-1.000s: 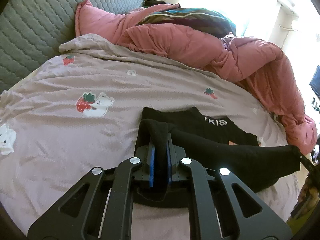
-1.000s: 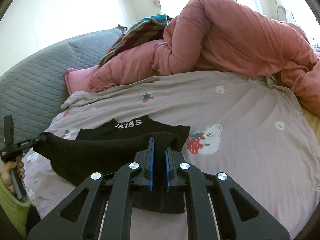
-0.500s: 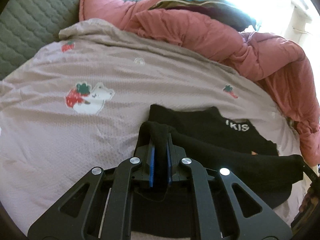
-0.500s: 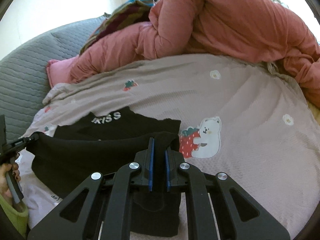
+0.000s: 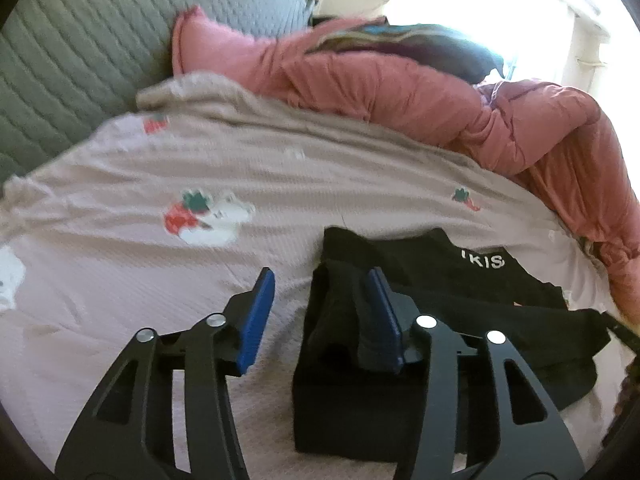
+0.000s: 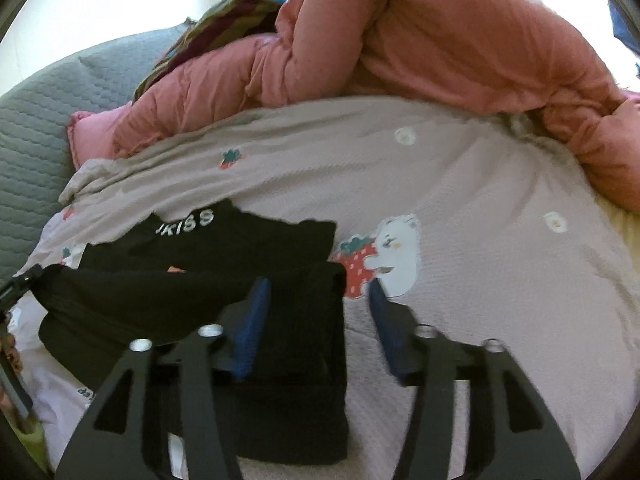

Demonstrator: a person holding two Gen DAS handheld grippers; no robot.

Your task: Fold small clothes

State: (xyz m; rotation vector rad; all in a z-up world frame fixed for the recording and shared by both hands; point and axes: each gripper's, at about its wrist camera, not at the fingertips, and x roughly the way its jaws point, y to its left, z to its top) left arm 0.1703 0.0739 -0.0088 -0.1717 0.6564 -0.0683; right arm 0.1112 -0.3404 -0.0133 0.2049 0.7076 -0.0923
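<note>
Blue-padded left hand-held gripper (image 5: 322, 308): jaws apart, nothing clamped; folded corner of black garment (image 5: 424, 300) against right pad, left pad over bare bedsheet (image 5: 120, 240). Right hand-held gripper (image 6: 318, 316): jaws apart too, opposite corner at left pad. Long axis of fold runs left to right between both; each equally near its end. Count: one garment, two grippers, one pink duvet (image 6: 440, 40) far side.
</note>
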